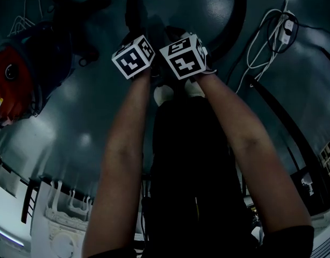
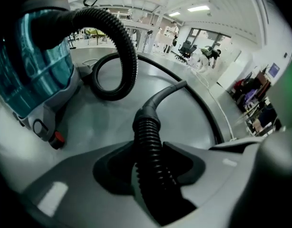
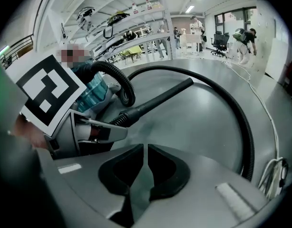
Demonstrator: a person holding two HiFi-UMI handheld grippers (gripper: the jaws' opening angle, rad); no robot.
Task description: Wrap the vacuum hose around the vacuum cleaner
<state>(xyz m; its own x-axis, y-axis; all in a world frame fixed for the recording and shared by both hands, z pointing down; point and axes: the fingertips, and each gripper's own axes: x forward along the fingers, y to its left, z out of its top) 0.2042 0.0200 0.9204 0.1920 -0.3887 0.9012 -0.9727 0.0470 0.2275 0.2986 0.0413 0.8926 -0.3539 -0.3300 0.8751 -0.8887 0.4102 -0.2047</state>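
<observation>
— Over at the left of the floor [image 2: 103, 122] sits the vacuum cleaner [image 2: 36, 65]. Where's the hose [image 2: 147, 137]?
— Mid-floor, pinched by the left gripper [image 2: 148, 169] just behind its stiff end tube [image 2: 167, 92]. The gripped stretch runs straight away from us, and the tube aims far-right.
— And the right gripper [image 3: 144, 170]?
— Pressed together, holding nothing.
— So which step?
— Gathering the free end, I'd say. Next it needs carrying left around the cleaner's body without kinking the loop.

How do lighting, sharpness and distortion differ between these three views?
Head view: underexposed, the vacuum cleaner murky, pale glare patches on the floor. Left gripper view: bright, strong fisheye bending, the hose soft close up. Right gripper view: well lit, curved edges, dark corners.
</observation>
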